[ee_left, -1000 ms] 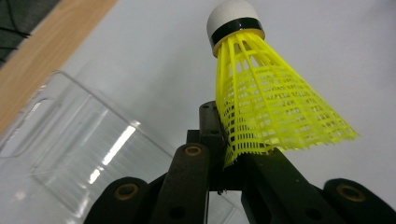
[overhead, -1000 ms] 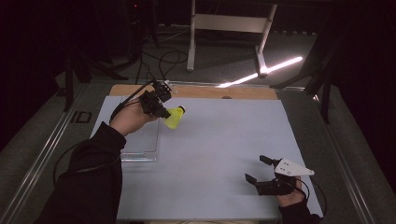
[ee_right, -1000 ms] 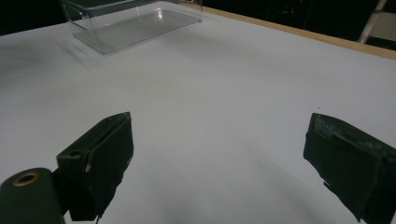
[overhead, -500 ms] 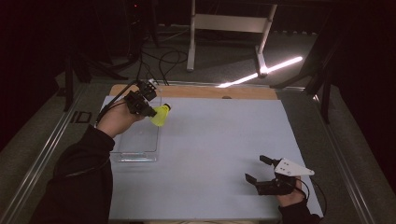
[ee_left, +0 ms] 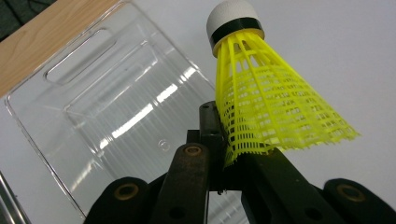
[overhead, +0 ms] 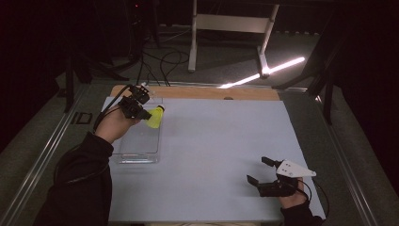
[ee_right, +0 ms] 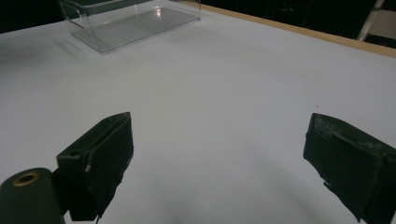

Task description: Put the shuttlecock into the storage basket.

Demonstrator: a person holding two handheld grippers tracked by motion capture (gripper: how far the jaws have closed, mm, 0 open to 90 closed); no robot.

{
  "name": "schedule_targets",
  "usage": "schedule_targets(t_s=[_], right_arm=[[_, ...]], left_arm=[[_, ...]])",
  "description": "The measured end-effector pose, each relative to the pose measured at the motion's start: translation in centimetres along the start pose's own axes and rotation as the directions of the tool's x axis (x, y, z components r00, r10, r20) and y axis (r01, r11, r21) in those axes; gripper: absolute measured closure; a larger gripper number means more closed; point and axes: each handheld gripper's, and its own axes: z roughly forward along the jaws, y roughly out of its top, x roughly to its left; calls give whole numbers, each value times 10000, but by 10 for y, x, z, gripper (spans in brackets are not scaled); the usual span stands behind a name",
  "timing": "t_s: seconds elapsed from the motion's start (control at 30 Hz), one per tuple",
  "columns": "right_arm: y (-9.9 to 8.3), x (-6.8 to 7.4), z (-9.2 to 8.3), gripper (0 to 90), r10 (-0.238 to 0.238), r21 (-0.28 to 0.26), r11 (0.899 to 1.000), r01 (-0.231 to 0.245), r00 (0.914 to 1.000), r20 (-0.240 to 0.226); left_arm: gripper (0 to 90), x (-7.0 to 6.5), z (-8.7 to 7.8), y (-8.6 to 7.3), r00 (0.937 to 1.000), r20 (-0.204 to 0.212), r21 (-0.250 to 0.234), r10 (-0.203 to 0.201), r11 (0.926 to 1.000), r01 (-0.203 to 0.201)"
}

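A yellow plastic shuttlecock (overhead: 155, 117) with a white cork tip hangs over the right rim of a clear plastic tray (overhead: 139, 141) at the table's left. My left gripper (overhead: 141, 113) is shut on the edge of its skirt. The left gripper view has the shuttlecock (ee_left: 266, 102) pinched by its skirt rim between the jaws of the left gripper (ee_left: 229, 154), cork pointing away, the tray (ee_left: 107, 107) below and to the left. My right gripper (overhead: 259, 172) rests open near the table's front right corner, and in the right gripper view the right gripper (ee_right: 219, 154) has nothing between its fingers.
A pale blue-white mat (overhead: 221, 141) covers the table, with a wooden strip (overhead: 211, 92) along its far edge. Beyond the table stand a metal frame (overhead: 230, 28) and floor cables (overhead: 160, 56). In the right gripper view the clear tray (ee_right: 126, 21) sits far off at the upper left.
My left hand has carried the shuttlecock leftward and slightly down, from over the mat to above the tray's right rim. The right gripper has stayed put.
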Motion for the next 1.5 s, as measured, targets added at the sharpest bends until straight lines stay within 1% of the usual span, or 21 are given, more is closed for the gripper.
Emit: schedule_targets(t_s=[0.17,0.2,0.23,0.27,0.3,0.33,0.37,0.43,0.5,0.53,0.7,0.83,0.9,0.93,1.0,1.1,1.13,1.3,1.37,1.4,1.5], right_arm=[[0,0,0,87,-78,7,10000,78,10000,31],[0,0,0,87,-84,6,10000,84,10000,30],[0,0,0,87,-84,6,10000,84,10000,30],[0,0,0,87,-85,16,10000,85,10000,47],[0,0,0,87,-85,16,10000,85,10000,47],[0,1,0,87,-94,28,10000,93,9999,41],[0,1,0,87,-94,28,10000,93,9999,41],[0,1,0,87,-91,37,10000,91,9999,50],[0,0,0,87,-107,34,9999,107,9999,54],[0,0,0,87,-104,35,9999,103,9999,47],[0,0,0,87,-98,26,9999,98,9999,53],[0,1,0,87,-94,11,10000,94,9999,65],[0,1,0,87,-98,13,10000,98,9999,70],[0,0,0,87,-100,21,9999,100,9999,71],[0,0,0,87,-106,27,9999,105,9999,77],[0,0,0,87,-111,26,9999,110,9999,76],[0,0,0,87,-107,34,9999,106,9999,85],[0,0,0,87,-104,63,9999,104,9999,104],[0,0,0,87,-123,86,9999,122,9999,91],[0,0,0,87,-122,88,9999,121,9999,93],[0,0,0,87,-106,82,9999,105,9999,109]], left_arm=[[900,2,7,-4,9998,2,-25,-193,9998,193],[900,3,10,-6,9995,-81,-67,-316,9995,316],[900,3,10,-6,9995,-81,-67,-316,9995,316],[900,5,13,-8,9987,-166,-117,-483,9988,481],[900,5,13,-8,9987,-166,-117,-483,9988,481],[900,7,16,-9,9977,-334,-152,-582,9982,577],[900,7,16,-9,9977,-334,-152,-582,9982,577],[900,10,21,-12,9961,-343,-198,-808,9966,801],[900,11,23,-13,9958,-308,-159,-857,9962,853],[900,12,26,-14,9948,-317,-231,-973,9951,966],[900,12,34,-17,9946,-246,-71,-1008,9949,1006],[900,13,41,-22,9921,-265,-89,-1225,9925,1223],[900,14,43,-22,9918,-305,-66,-1241,9923,1240],[900,15,46,-24,9907,-294,-30,-1326,9912,1325],[900,16,50,-26,9902,-245,1,-1372,9905,1373],[900,15,53,-28,9909,-225,110,-1324,9911,1327],[900,15,56,-29,9909,-145,148,-1335,9909,1337],[900,16,58,-29,9899,-156,98,-1406,9900,1407],[900,16,59,-30,9896,-208,130,-1421,9897,1423],[900,17,61,-31,9882,-226,161,-1514,9883,1518],[900,19,63,-33,9877,-188,208,-1554,9876,1558]])
